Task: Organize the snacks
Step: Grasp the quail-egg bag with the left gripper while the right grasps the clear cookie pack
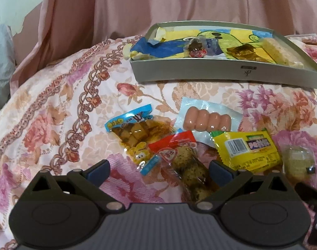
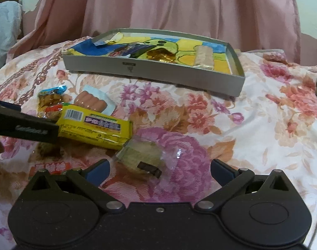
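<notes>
Jaws spread wide on both claws, neither gripping anything. The left gripper (image 1: 159, 171) hangs low over the snack pile, and between its blue fingertips (image 1: 98, 171) lies a clear red-topped packet of speckled quail eggs (image 1: 189, 166), running lengthwise toward the camera. Just beyond and to the left of it sits a blue-edged transparent pouch of brown tofu cubes (image 1: 135, 133); straight ahead, a pale-blue vacuum pack of four pink sausages (image 1: 206, 119); to the right, a yellow crinkled wrapper with a barcode (image 1: 248, 151), partly overlapping its neighbours.

The right gripper (image 2: 159, 171) is equally open, with a clear-wrapped pale green cake (image 2: 141, 156) lying just ahead of its left finger, touching the yellow wrapper's corner. The left claw's black arm crosses this view at far left.

Well beyond both claws stands the shallow grey metal tray with a cartoon-printed lining (image 1: 220, 70), already holding a few wrapped snacks, among them a pale rice bar (image 1: 279, 51) at its right end. Everything rests on a floral pink quilted bedspread (image 1: 60, 112), soft and yielding.

These packets look light, slick and crinkly. The egg pack probably squashes if pinched over the eggs, so the flat red seal or a narrow crosswise pinch seems the safer hold. The green cake looks crumbly; gripping gently across its middle, film included, seems best, since the loose wrapper alone may slip
</notes>
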`<state>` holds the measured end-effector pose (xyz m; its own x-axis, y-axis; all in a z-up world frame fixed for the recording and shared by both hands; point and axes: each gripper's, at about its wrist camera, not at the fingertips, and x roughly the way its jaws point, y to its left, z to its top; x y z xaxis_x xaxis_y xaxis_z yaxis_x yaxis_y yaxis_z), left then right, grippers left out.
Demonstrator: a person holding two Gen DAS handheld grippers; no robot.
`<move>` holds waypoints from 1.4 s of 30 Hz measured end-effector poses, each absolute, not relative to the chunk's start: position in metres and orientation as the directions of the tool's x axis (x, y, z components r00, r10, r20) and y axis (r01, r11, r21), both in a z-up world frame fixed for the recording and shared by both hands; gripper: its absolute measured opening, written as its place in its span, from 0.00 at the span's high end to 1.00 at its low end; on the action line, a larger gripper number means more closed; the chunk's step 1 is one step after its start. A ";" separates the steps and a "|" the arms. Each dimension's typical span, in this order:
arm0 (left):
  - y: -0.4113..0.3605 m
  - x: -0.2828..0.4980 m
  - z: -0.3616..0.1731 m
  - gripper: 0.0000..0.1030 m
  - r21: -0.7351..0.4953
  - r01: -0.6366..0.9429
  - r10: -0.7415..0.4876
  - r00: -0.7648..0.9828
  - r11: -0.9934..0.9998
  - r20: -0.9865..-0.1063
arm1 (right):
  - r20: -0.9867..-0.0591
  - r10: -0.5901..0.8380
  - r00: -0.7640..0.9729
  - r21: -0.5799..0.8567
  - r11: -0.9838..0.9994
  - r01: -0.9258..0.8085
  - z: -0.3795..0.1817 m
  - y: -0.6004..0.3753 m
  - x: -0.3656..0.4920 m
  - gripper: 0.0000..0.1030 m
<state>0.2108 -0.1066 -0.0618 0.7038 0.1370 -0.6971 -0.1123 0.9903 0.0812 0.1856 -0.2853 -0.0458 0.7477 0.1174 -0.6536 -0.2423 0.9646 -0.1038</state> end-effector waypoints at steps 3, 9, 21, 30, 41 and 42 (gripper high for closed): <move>-0.106 0.213 -0.065 0.00 0.067 -0.121 0.133 0.701 0.990 -0.701 | -0.650 0.126 0.749 -0.115 0.958 -0.261 -0.050 -0.280 0.187 0.01; -0.091 0.214 -0.068 0.01 -0.037 -0.141 0.071 0.690 0.989 -0.720 | -0.652 0.124 0.748 -0.165 0.940 -0.300 -0.061 -0.268 0.192 0.01; -0.072 0.199 -0.066 0.24 -0.144 -0.111 -0.028 0.690 0.983 -0.724 | -0.644 0.139 0.752 -0.145 0.943 -0.298 -0.074 -0.259 0.202 0.08; -0.077 0.182 -0.061 0.60 -0.159 -0.053 -0.083 0.672 0.986 -0.736 | -0.669 0.150 0.728 -0.113 0.948 -0.299 -0.072 -0.257 0.197 0.17; -0.078 0.170 -0.054 0.65 -0.161 -0.057 -0.084 0.656 0.985 -0.750 | -0.696 0.172 0.697 -0.091 0.942 -0.323 -0.066 -0.250 0.181 0.25; -0.077 0.168 -0.053 0.65 -0.161 -0.059 -0.084 0.654 0.985 -0.752 | -0.698 0.177 0.693 -0.087 0.941 -0.328 -0.064 -0.249 0.179 0.25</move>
